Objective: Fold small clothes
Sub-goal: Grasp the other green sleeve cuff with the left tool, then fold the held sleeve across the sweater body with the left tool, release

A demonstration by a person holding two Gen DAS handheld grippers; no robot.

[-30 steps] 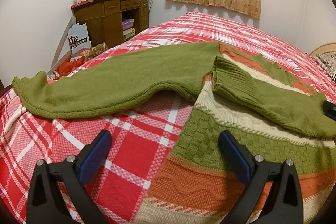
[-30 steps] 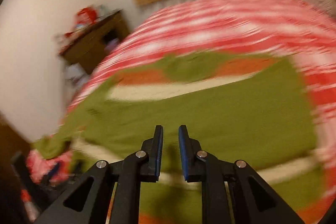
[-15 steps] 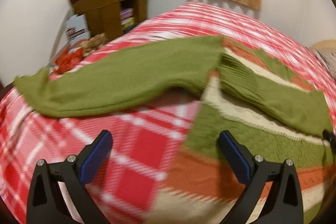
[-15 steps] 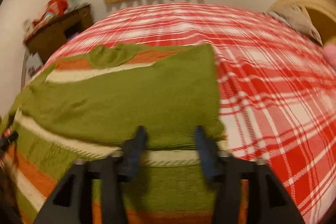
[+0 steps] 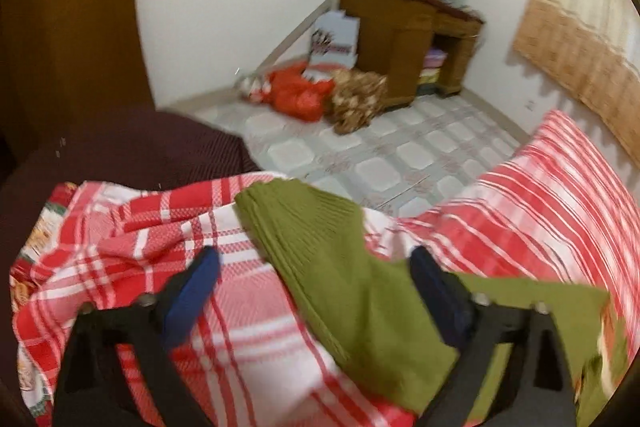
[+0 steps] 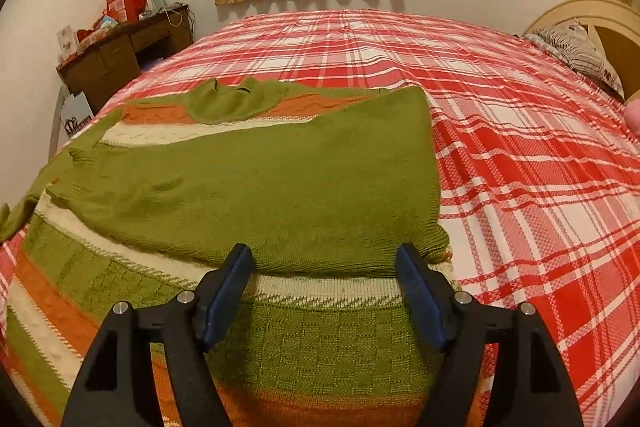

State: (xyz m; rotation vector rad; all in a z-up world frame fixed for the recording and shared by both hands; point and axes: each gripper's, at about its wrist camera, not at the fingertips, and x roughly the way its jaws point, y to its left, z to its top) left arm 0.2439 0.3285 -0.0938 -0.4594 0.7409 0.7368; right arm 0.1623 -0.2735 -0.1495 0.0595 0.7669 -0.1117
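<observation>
A striped green, orange and cream knitted sweater (image 6: 280, 355) lies flat on the red plaid bed. Its right sleeve (image 6: 280, 183) is folded across the body. My right gripper (image 6: 324, 259) is open and empty, just above the sweater's body near the folded sleeve's lower edge. In the left wrist view the other green sleeve (image 5: 336, 267) stretches out toward the bed's corner, its ribbed cuff near the edge. My left gripper (image 5: 314, 271) is open and empty, its fingers either side of that sleeve, a little above it.
The red plaid bedspread (image 6: 520, 147) covers the bed. Past the bed's corner are a tiled floor (image 5: 400, 155), a wooden desk (image 5: 404, 39) with clutter, red bags (image 5: 296, 95) and a dark wardrobe (image 5: 68, 39). A pillow (image 6: 576, 51) lies by the headboard.
My left gripper has swung left along the stretched-out sleeve to its cuff end at the bed's corner. My right gripper has opened wide, letting go of the folded sleeve, and pulled back.
</observation>
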